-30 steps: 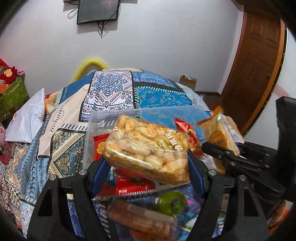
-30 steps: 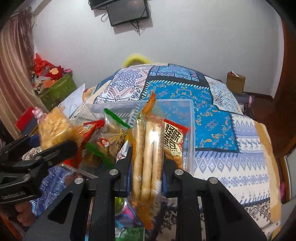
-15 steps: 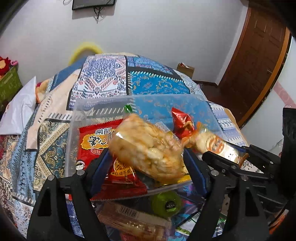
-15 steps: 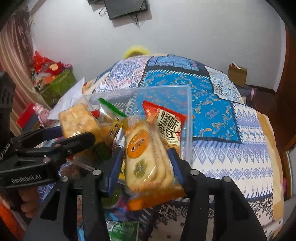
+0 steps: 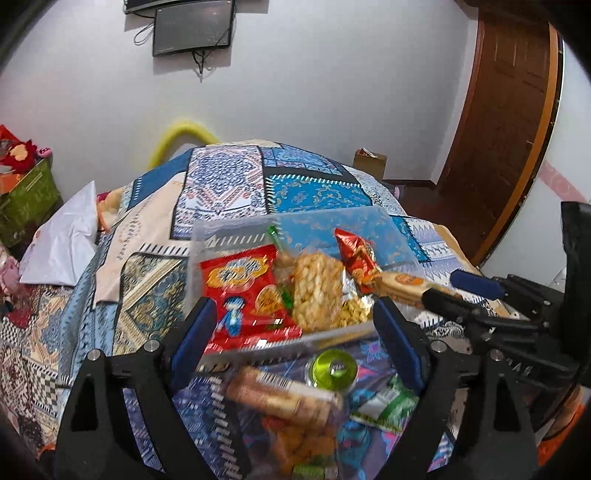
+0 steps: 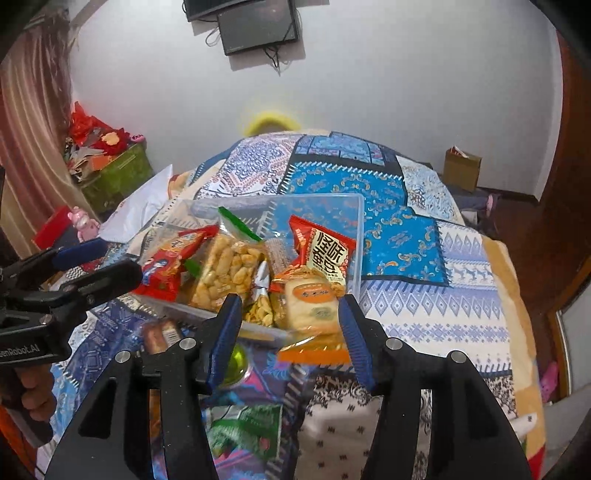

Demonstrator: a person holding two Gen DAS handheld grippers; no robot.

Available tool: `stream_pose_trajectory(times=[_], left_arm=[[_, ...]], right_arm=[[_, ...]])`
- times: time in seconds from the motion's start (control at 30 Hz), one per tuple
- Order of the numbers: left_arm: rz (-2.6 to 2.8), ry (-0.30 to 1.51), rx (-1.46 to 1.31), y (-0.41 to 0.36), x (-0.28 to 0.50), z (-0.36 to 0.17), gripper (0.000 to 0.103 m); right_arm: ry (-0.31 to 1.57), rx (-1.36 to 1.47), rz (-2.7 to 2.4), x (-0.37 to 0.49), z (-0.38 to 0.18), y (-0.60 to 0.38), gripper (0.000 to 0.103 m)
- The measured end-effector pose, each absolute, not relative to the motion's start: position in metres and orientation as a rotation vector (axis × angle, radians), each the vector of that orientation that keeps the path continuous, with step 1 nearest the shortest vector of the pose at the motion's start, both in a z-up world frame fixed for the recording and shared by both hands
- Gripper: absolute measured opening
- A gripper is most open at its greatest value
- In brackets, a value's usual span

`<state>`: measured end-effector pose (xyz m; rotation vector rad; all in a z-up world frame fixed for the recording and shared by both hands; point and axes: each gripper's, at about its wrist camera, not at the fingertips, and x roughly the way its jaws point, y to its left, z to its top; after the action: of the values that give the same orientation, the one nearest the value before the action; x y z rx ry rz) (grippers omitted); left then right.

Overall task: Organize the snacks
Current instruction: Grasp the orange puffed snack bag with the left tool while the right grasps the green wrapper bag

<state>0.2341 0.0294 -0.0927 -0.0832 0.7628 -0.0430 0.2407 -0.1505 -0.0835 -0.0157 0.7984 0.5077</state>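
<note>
Left gripper (image 5: 291,328): jaws spread wide and opening, blue pads clear of everything; the peanut-brittle pack (image 5: 319,291) lies beyond and between them, inside the clear plastic bin (image 5: 373,232), touching neither pad. Right gripper (image 6: 290,317): jaws parted to a middling gap, nothing pinched; the orange-labelled biscuit pack (image 6: 312,304) sits between the pads, draped over the near rim of the bin with its orange end hanging outside, and a gap shows on each side of it. Bin contents, left wrist view: large red snack bag (image 5: 240,291) at the left, brittle pack in the middle, leaning on the red bag's right edge, small red-and-orange pouch (image 5: 356,254) upright toward the right rear, a foil-wrapped peanut packet (image 5: 352,310) just under the brittle. Bin rests on the patterned bedspread (image 5: 221,184). Outside the bin, on the near side: a green round lid (image 5: 332,369), a long wrapped biscuit roll (image 5: 284,395) lying flat, a green-and-white sachet (image 5: 384,406) beside it; image there is blurred, labels unreadable. Right wrist view shows the same pile from the other side, red pouch with large printed characters standing against the bin's right wall. Each gripper appears at the edge of the other's view. Fingers (image 6: 31,387) of the person's hand wrap the left tool's handle. Wall-mounted screen (image 5: 194,26) and a wooden door (image 5: 506,122) in the background.
</note>
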Motion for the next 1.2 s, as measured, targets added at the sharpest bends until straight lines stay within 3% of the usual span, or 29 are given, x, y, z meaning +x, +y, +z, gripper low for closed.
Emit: stream_pose_trajectory(times=[0.13, 0.93, 0.97, 1.03, 1.2], left_arm=[[-0.023, 0.787, -0.100, 0.040, 0.215, -0.100, 0.088], [-0.033, 1.015, -0.191, 0.046, 0.175, -0.189, 0.088], [-0.038, 1.021, -0.196, 0.046, 0.176, -0.191, 0.088], [-0.050, 1.046, -0.202, 0.044, 0.178, -0.198, 0.088], [-0.069, 1.063, -0.226, 0.041, 0.184, -0.206, 0.088]], right_arm=[[0.778, -0.023, 0.506, 0.227, -0.080, -0.151, 0.065], [1.003, -0.081, 0.554, 0.188, -0.166, -0.122, 0.065], [1.009, -0.077, 0.558, 0.189, -0.168, -0.122, 0.065], [1.011, -0.048, 0.572, 0.189, -0.169, -0.125, 0.049], [0.984, -0.035, 0.562, 0.184, -0.167, -0.131, 0.044]])
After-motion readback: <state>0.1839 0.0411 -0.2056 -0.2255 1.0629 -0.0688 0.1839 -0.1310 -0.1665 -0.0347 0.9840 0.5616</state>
